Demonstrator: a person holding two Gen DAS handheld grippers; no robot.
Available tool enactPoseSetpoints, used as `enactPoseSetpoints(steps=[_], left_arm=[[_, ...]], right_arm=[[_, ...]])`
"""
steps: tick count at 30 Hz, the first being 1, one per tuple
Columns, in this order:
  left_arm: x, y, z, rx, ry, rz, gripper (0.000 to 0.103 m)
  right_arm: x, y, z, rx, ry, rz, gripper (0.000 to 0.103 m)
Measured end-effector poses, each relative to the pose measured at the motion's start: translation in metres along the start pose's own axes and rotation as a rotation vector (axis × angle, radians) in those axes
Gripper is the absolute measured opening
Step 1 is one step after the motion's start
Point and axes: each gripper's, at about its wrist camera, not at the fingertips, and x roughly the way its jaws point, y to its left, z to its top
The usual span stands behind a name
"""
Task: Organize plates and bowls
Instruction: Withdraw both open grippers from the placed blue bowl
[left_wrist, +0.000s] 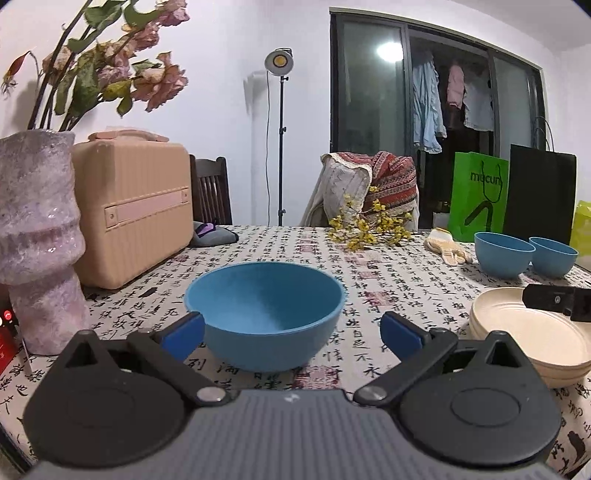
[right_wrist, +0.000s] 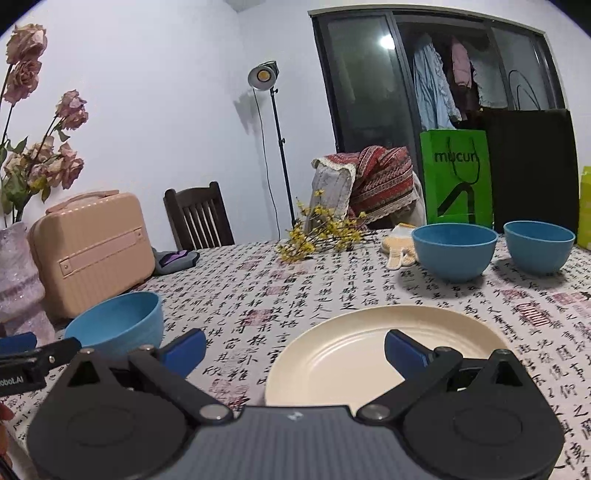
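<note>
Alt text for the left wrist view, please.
The open left gripper faces a blue bowl standing on a calligraphy-print tablecloth. Stacked cream plates sit at right, with two more blue bowls behind them.

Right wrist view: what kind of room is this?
Most likely a home dining room. A table under a calligraphy-print tablecloth holds blue bowls and a cream plate, with a wooden dining chair behind and laundry hanging past the glass door.
</note>
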Motion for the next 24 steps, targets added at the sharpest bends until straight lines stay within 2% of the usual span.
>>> enactPoseSetpoints(steps=[24], left_arm=[[0.007,-0.054,0.011,-0.006,0.039,-0.03,0.103]], right_arm=[[-0.019,-0.061,0.002,0.084,-0.054,-0.048,0.103]])
